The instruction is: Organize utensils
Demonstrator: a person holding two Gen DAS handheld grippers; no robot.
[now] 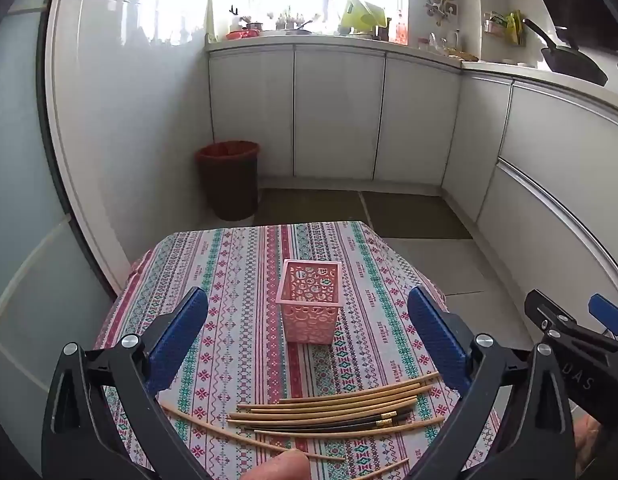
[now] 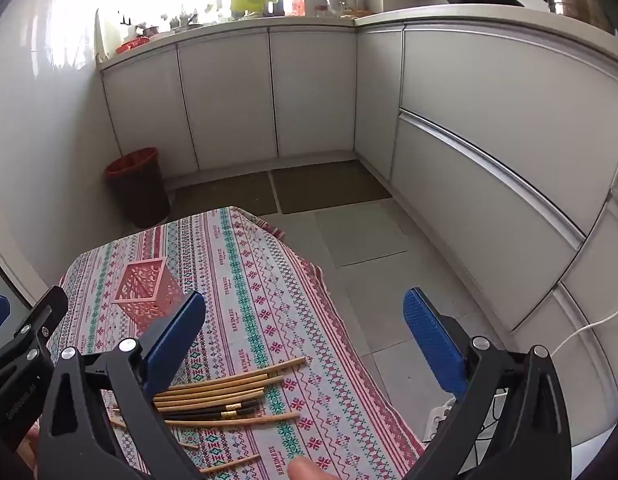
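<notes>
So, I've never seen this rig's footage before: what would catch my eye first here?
Probably the pink basket, standing upright and empty mid-table on the patterned tablecloth. Next, the chopsticks lying in a loose bundle nearer the camera, mostly pale wood with a dark pair among them. Both the left gripper and right gripper hover open, holding nothing.

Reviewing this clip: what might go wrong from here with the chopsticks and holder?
1. The chopsticks lie bunched and overlapping, so the open left tongs may pinch several or scatter them.
2. The pink holder stands loose on the tablecloth; a bump could tip it.
</notes>
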